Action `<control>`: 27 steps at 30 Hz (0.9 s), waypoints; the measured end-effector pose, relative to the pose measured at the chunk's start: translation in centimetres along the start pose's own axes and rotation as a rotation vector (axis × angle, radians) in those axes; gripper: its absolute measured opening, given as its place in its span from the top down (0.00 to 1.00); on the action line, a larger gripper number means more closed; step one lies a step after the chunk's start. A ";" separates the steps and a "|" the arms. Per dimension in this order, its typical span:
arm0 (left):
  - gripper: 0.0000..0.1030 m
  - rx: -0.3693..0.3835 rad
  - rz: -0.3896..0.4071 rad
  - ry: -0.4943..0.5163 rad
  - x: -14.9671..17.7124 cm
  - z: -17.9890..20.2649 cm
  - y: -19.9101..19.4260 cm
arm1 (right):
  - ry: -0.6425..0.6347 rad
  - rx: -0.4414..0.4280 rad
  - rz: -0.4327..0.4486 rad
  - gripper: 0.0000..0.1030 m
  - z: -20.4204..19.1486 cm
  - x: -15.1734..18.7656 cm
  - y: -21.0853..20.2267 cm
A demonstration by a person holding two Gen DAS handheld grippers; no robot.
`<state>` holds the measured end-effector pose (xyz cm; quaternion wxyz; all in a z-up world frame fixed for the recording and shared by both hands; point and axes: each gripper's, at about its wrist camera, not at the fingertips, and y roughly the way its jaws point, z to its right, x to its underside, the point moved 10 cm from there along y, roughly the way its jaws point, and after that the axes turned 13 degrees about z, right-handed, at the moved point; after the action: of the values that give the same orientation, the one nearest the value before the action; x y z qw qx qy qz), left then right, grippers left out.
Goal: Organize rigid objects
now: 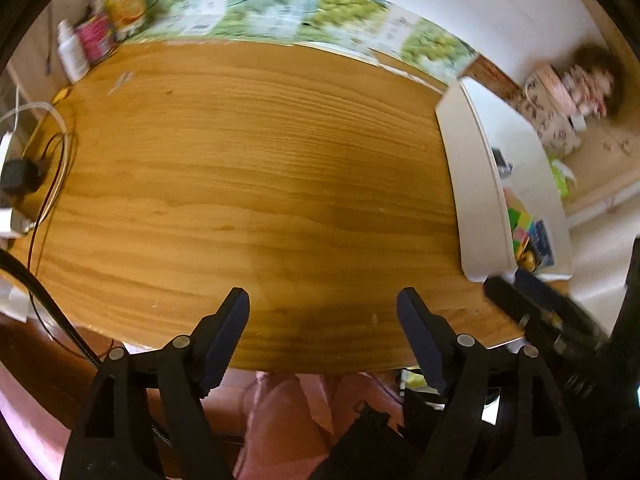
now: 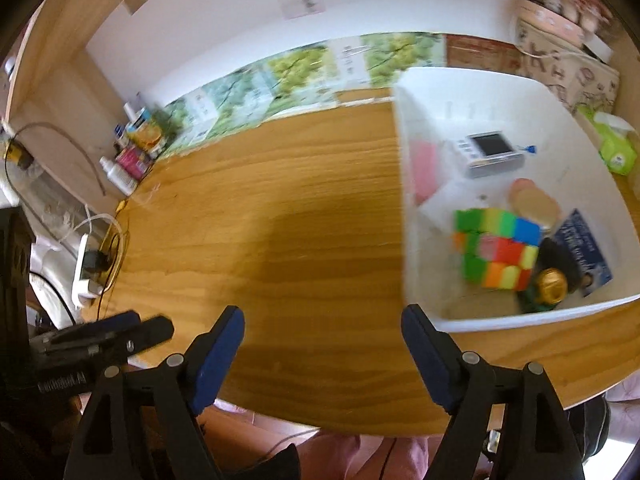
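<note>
A white bin (image 2: 404, 216) stands on the right part of the wooden table (image 2: 280, 220). In it lie a colour puzzle cube (image 2: 496, 248), a small grey clock (image 2: 490, 152), a gold-capped item (image 2: 552, 286), a blue card (image 2: 584, 256) and a round tan disc (image 2: 534, 202). My right gripper (image 2: 324, 314) is open over bare wood, just left of the bin's near corner. My left gripper (image 1: 324, 300) is open too, above the table's front edge with nothing between its fingers. In the left wrist view the bin (image 1: 472, 184) is at the right.
Bottles and small cartons (image 2: 136, 148) are grouped at the far left corner. A power strip with cables (image 2: 88, 264) lies at the table's left edge. A green tissue pack (image 2: 616, 148) and a patterned box (image 2: 568, 60) sit behind the bin. A person's pink-clad legs (image 1: 288, 420) show below the front edge.
</note>
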<state>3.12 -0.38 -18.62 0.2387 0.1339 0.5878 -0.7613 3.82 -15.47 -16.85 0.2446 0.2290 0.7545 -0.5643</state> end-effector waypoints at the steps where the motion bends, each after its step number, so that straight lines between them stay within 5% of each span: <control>1: 0.21 0.002 0.005 -0.016 -0.3 -0.4 -0.3 | -0.019 -0.001 -0.005 0.21 -1.1 0.1 -0.2; 6: 0.19 0.006 0.077 -0.011 -2.0 -0.5 -2.6 | -0.049 0.028 -0.009 0.21 -2.5 -0.4 -1.9; 18: 0.14 0.102 0.175 0.200 -4.1 7.0 -5.8 | 0.053 0.144 0.069 0.18 1.2 -2.3 -8.1; 27: 0.08 -0.017 0.316 0.215 -4.2 9.4 -7.5 | 0.142 0.235 0.119 0.15 7.1 -1.5 -10.8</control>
<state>3.54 -7.09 -7.77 0.2922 0.3033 0.5878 -0.6907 -0.94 -25.22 -9.71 0.1950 0.3400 0.6838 -0.6155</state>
